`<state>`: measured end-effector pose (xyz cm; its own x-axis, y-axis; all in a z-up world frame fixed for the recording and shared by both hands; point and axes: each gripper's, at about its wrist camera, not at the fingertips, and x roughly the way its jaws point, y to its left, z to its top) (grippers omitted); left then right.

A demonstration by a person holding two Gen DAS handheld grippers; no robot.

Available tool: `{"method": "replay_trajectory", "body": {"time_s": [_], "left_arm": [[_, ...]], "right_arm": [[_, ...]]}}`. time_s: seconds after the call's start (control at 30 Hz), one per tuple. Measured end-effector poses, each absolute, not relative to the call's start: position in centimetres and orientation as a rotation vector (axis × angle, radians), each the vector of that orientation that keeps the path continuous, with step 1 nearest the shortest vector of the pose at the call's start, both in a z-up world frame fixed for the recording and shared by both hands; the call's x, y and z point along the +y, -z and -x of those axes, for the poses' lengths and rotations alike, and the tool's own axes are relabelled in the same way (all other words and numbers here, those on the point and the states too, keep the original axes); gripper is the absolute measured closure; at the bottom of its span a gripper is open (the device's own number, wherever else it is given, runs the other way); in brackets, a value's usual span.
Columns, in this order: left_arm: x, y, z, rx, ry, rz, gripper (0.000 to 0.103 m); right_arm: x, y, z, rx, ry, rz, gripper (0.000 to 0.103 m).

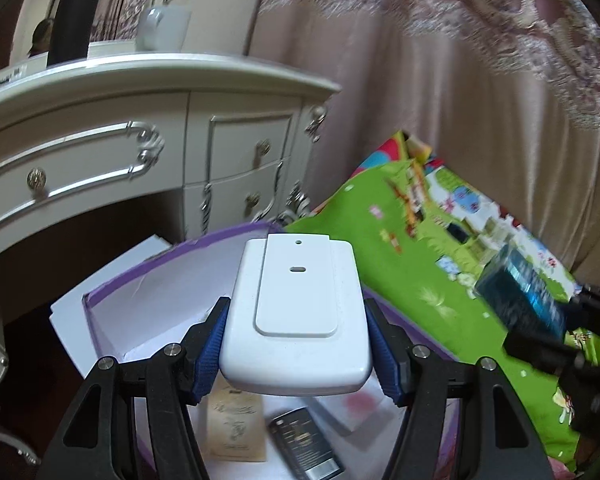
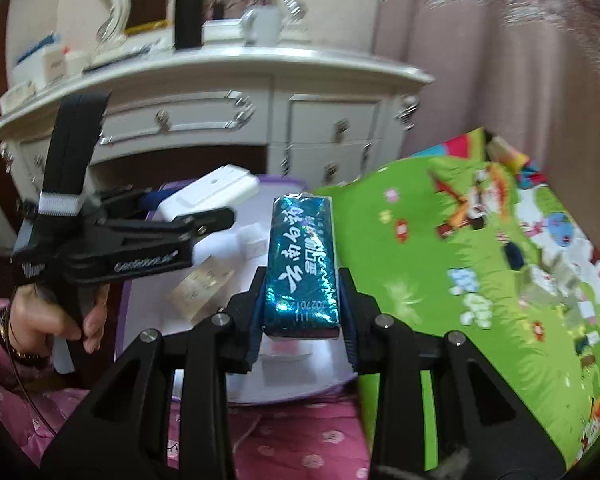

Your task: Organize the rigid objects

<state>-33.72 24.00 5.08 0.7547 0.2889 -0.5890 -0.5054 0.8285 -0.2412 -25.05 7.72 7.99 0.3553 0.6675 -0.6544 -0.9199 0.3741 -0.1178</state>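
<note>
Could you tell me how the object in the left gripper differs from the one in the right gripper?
The white device is plain, wide and rounded; the blue pack is shiny, printed and narrow. The left gripper stands wider than the right gripper. Both are clamped by their sides above the purple-edged box.

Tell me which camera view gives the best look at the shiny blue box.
The right wrist view. There the shiny blue box sits centred and close, clamped in the right gripper, its printed top readable. In the left wrist view the box is only a blurred shape at the right edge.
</note>
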Motion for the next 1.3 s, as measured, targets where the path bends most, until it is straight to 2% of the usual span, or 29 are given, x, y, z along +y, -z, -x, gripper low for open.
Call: {"method": "replay_trajectory", "body": {"time_s": [0.23,0.47,0.53,0.57,0.6,0.63,0.7,0.87,1.0,1.13,1.3], "left_arm": [[26.0,-2.9,33.8,0.656,-0.489,0.438,0.039],[27.3,-1.8,34.0,0.705,-0.544,0.461,0.039],[27.5,-1.7,34.1,0.715,-0.575,0.461,0.035],[27.6,-1.7,34.0,0.72,-0.589,0.462,0.031],[27.7,-1.7,34.0,0.726,-0.609,0.465,0.021],[27.8,-1.8,34.1,0.727,-0.626,0.466,0.015],[27.7,-2.1,34.1,0.722,-0.636,0.461,0.015],[26.4,-2.6,32.8,0.737,-0.592,0.425,0.015],[23.6,-3.1,30.5,0.761,-0.487,0.393,0.015],[18.3,-3.6,25.9,0.81,-0.283,0.3,0.014],[11.5,-2.8,17.9,0.888,-0.023,0.261,0.014]], "right_arm": [[11.1,-3.4,26.2,0.651,-1.166,0.648,0.066],[12.1,-1.4,26.7,0.685,-1.208,0.674,0.066],[12.1,-1.2,26.6,0.692,-1.228,0.657,0.065],[12.1,-1.2,26.7,0.7,-1.243,0.646,0.064],[12.0,-1.0,26.6,0.715,-1.258,0.635,0.053],[12.0,-0.9,26.5,0.72,-1.255,0.632,0.036],[11.3,-1.2,26.0,0.709,-1.232,0.601,0.027],[7.7,-3.1,23.2,0.705,-1.145,0.478,0.025],[2.6,-4.0,19.5,0.717,-1.013,0.367,0.018],[-3.5,-3.5,16.0,0.734,-0.816,0.313,0.013],[-12.4,-1.3,10.9,0.818,-0.569,0.242,0.013]]}}
